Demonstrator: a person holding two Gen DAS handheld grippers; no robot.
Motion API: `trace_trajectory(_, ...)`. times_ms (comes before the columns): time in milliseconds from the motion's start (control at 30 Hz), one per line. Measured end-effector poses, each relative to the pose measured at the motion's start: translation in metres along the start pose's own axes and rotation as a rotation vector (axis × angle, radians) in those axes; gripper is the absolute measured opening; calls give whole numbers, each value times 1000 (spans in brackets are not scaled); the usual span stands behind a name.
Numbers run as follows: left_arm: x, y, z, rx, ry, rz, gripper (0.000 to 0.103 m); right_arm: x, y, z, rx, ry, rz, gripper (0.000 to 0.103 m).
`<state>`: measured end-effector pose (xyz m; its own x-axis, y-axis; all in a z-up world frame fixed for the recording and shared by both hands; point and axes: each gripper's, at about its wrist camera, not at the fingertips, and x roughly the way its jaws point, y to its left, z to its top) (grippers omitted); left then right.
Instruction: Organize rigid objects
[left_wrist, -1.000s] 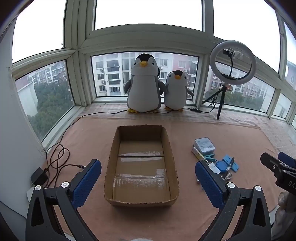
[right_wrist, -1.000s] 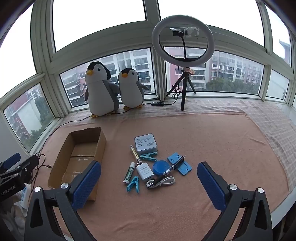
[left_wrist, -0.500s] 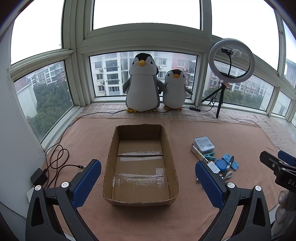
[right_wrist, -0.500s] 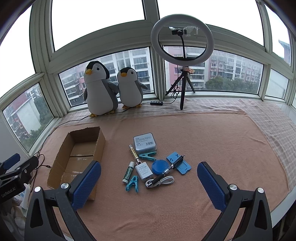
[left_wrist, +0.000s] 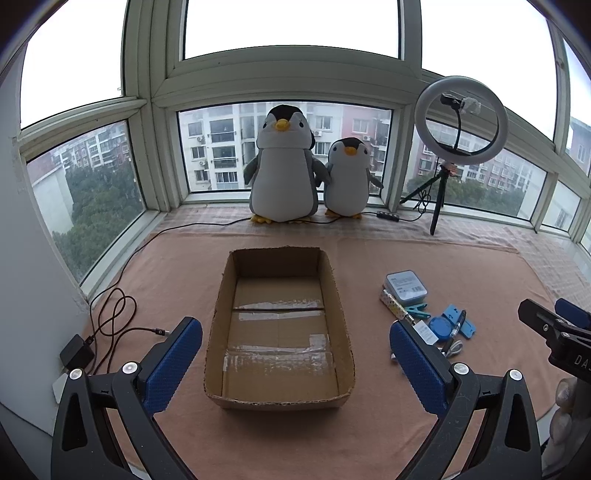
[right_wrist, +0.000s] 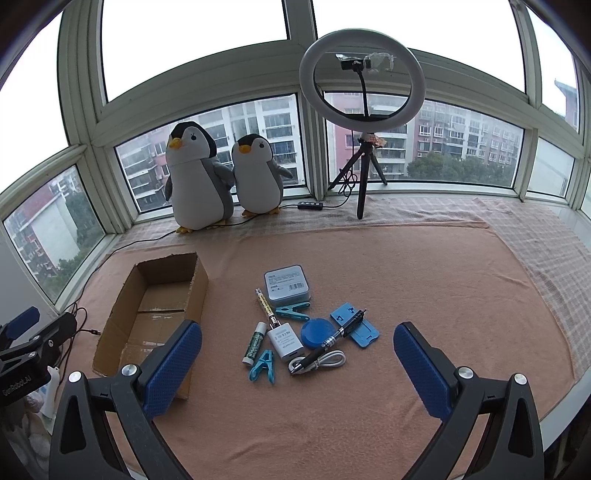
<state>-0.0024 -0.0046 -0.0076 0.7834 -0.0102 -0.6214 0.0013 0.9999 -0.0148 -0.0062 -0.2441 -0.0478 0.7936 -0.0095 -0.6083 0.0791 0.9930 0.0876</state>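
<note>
Your left gripper (left_wrist: 295, 363) hangs with its blue pads spread wide, grasping nothing, above the open brown cardboard box (left_wrist: 277, 400) on the peach cloth (right_wrist: 406, 266). Your right gripper (right_wrist: 297, 360) is likewise released, over a cluster of small items lying right of the box: a grey square tin (right_wrist: 287, 282), white charger (right_wrist: 285, 340), round blue lid (right_wrist: 316, 332), black pen (right_wrist: 334, 339), two teal clips (right_wrist: 263, 366) and a green-labelled tube (right_wrist: 255, 342).

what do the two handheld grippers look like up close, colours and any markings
Both the left gripper and the right gripper have black angular plastic arms with silver screws, and blue dimpled pads. White lettering marks the bodies, only partly readable.
</note>
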Motion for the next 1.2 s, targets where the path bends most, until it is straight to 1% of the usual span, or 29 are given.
trace_trajectory(1200,5,9,-2,-10,12,4,103,5,-1,-1,2,15,-2,103)
